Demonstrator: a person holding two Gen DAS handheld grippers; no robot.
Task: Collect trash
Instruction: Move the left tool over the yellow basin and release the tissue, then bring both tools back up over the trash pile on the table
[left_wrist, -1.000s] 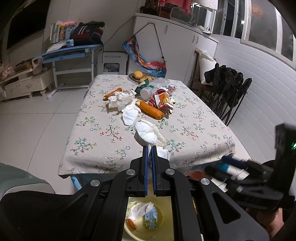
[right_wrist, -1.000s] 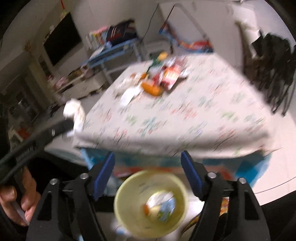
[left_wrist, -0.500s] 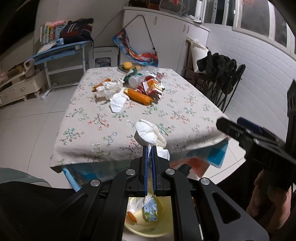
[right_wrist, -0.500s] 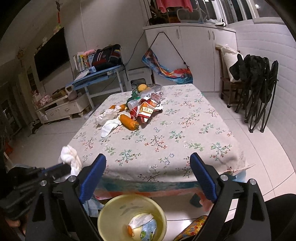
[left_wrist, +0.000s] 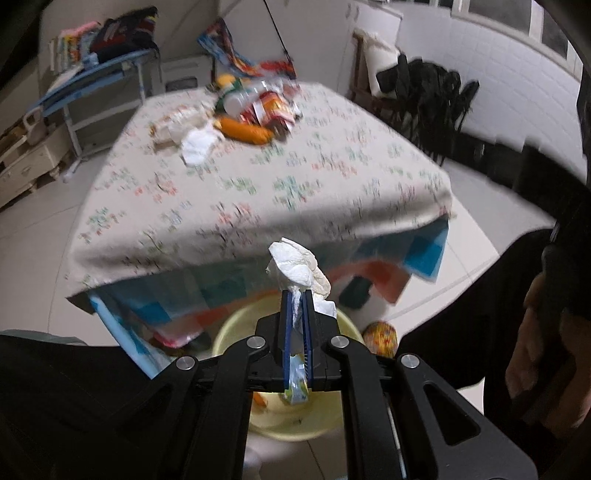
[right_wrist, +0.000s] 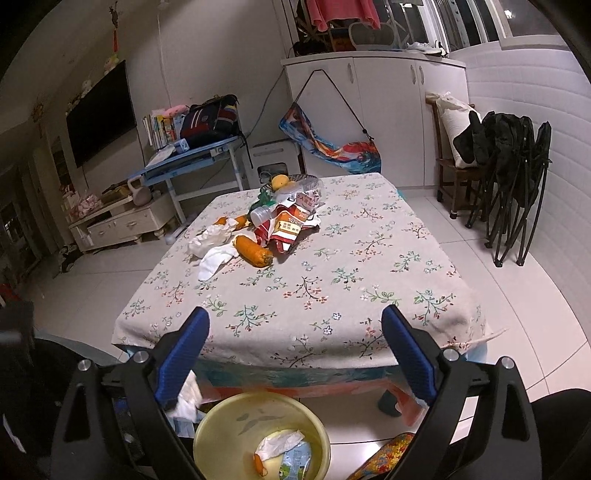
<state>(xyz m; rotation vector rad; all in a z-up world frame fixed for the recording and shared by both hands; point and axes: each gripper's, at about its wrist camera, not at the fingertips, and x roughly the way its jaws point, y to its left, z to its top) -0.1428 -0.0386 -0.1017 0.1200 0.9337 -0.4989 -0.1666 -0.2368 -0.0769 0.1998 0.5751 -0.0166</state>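
White tissue is pinched in the left claw; right claw gapes empty.

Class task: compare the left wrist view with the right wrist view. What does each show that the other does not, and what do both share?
Only the left wrist view: the left tool pinching a crumpled white tissue.
Only the right wrist view: the right tool with jaws wide and empty, and a wall television.
Both: the yellow basin on the floor and the floral tablecloth with litter.
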